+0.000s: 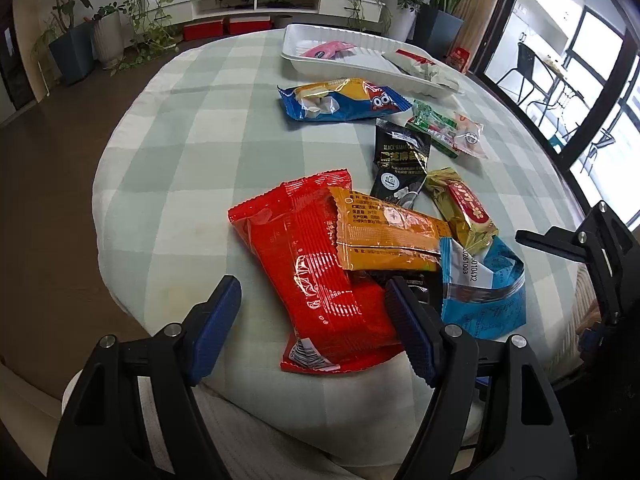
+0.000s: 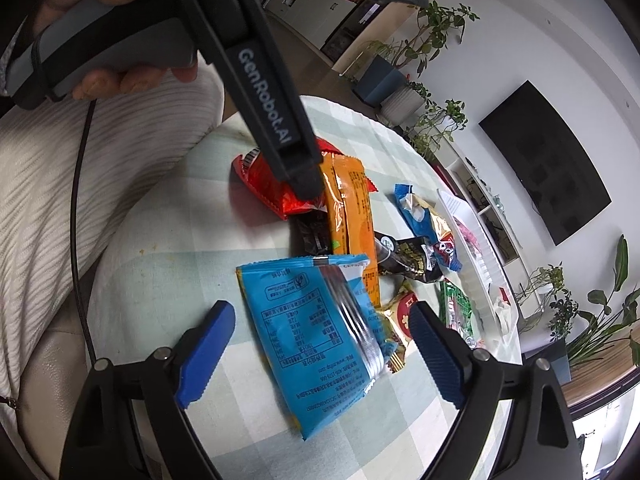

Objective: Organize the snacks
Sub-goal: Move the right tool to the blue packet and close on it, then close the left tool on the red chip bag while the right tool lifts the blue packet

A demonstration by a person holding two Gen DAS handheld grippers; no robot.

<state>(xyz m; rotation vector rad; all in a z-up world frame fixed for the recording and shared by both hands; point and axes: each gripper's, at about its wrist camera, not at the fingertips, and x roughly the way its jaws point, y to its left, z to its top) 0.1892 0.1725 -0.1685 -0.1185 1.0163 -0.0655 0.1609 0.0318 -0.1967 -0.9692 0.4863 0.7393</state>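
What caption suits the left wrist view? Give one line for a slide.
Open left gripper poised over a red snack packet in a pile on the checked tablecloth, white tray beyond.

On the pale green-and-white checked tablecloth [image 1: 192, 128], beyond the white tray [image 1: 320, 38], lie a glossy red packet [image 1: 316, 280], an orange packet [image 1: 384, 236], a light blue pouch [image 2: 316, 332], a black sachet [image 1: 402, 164] and a gold bar [image 1: 460, 208].
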